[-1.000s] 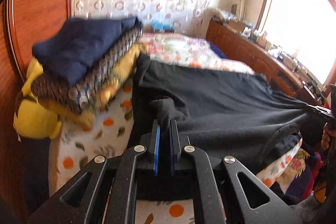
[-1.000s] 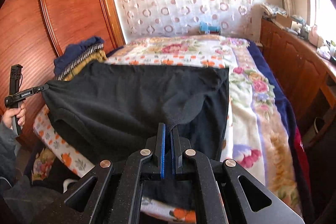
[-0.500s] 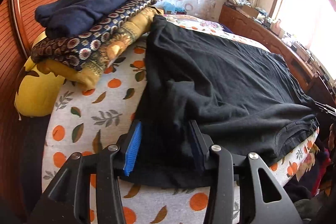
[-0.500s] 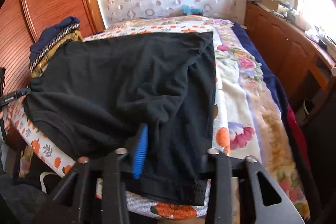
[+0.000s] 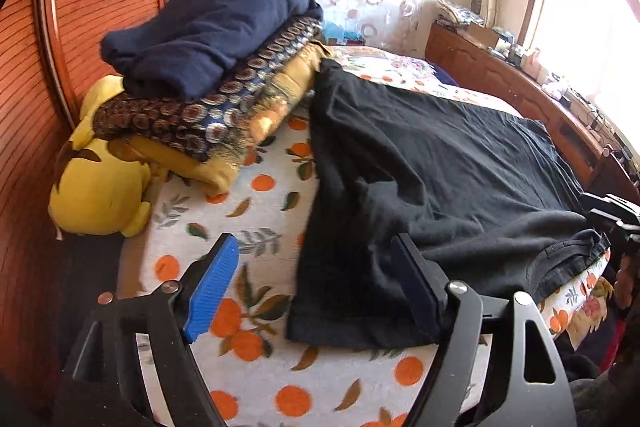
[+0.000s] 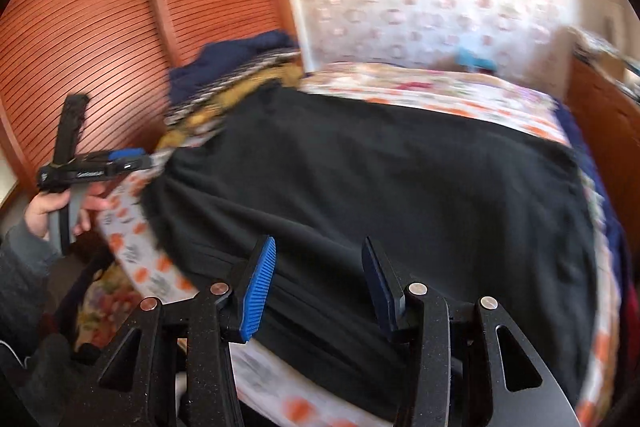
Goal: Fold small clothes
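folded pile (image 5: 208,67) beside black garment (image 5: 432,163), bedspread (image 5: 256,227)

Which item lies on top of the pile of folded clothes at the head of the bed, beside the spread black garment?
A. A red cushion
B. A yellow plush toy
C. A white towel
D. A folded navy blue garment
D: in the left wrist view the folded navy blue garment crowns the pile, resting on the dark circle-patterned cloth, with the yellow plush toy lower down beside it.

Yellow plush toy (image 5: 96,183) lies beside the wooden headboard (image 5: 80,11).
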Available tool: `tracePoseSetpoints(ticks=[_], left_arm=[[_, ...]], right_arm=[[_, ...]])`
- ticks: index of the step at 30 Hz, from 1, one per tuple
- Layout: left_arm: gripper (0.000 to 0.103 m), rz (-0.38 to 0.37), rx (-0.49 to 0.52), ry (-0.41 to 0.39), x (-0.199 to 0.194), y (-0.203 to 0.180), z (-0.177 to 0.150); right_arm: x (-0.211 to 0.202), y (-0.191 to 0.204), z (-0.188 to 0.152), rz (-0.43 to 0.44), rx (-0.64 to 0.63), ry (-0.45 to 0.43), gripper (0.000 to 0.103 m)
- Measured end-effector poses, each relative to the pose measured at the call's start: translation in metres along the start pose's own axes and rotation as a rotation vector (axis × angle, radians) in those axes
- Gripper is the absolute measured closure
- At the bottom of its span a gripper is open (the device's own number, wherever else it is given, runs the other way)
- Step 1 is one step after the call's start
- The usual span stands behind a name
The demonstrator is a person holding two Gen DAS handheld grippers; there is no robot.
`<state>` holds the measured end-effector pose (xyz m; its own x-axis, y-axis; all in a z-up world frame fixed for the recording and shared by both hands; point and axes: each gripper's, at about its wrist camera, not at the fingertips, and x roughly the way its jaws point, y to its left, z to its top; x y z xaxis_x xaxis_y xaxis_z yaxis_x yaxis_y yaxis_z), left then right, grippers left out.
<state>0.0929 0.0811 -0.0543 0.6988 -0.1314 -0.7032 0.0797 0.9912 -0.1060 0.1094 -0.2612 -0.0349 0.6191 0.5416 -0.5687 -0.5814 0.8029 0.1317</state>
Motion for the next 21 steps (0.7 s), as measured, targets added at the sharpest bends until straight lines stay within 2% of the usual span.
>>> tracePoseSetpoints(ticks=[8, 11, 21], left_arm=[[0.024, 0.046, -0.061, -0.015, -0.025, 0.038, -0.012], [0.024, 0.061, -0.076, -0.025, -0.034, 0.053, -0.016], [0.024, 0.097, -0.101, -0.050, -0.054, 0.081, -0.025]], right_arm=[[0.097, 0.073, 0.034, 0.184, -0.127, 0.054, 0.056], [0.133, 0.083, 0.040, 0.231, -0.151, 0.085, 0.056], [0.211, 0.136, 0.053, 0.245, -0.271, 0.181, 0.056]])
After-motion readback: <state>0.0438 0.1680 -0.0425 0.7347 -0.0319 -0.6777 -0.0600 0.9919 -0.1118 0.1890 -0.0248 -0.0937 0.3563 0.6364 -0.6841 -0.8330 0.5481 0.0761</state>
